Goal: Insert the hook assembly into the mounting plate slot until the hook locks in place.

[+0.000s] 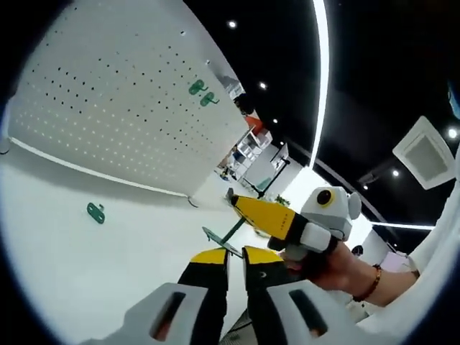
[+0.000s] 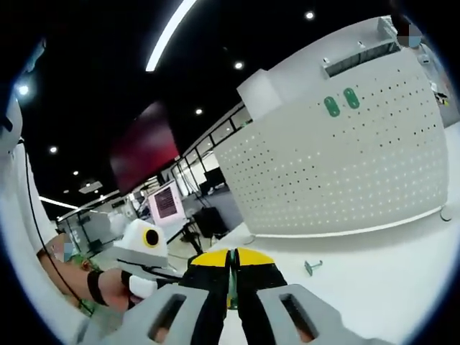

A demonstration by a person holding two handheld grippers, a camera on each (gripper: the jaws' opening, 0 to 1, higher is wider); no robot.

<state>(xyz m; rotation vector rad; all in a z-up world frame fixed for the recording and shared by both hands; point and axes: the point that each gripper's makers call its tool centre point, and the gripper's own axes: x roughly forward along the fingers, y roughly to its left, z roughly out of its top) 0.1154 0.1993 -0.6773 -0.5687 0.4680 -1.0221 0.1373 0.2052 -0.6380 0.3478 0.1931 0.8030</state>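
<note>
A white pegboard (image 1: 122, 108) stands on the white table (image 1: 79, 266), with two green hooks (image 1: 203, 93) mounted near its top. It also shows in the right gripper view as the pegboard (image 2: 338, 165) carrying the mounted hooks (image 2: 341, 102). My right gripper (image 2: 231, 257) is shut on a green hook (image 2: 231, 289). In the left gripper view that hook (image 1: 219, 241) hangs from the right gripper (image 1: 233, 201), its flat base just above my left gripper (image 1: 236, 257). The left jaws stand close together with a narrow gap between them.
A spare green hook (image 1: 95, 212) lies on the table in front of the pegboard, also seen as the small hook (image 2: 310, 267). A person's hand (image 1: 338, 269) holds the right gripper. An open room with ceiling lights lies behind.
</note>
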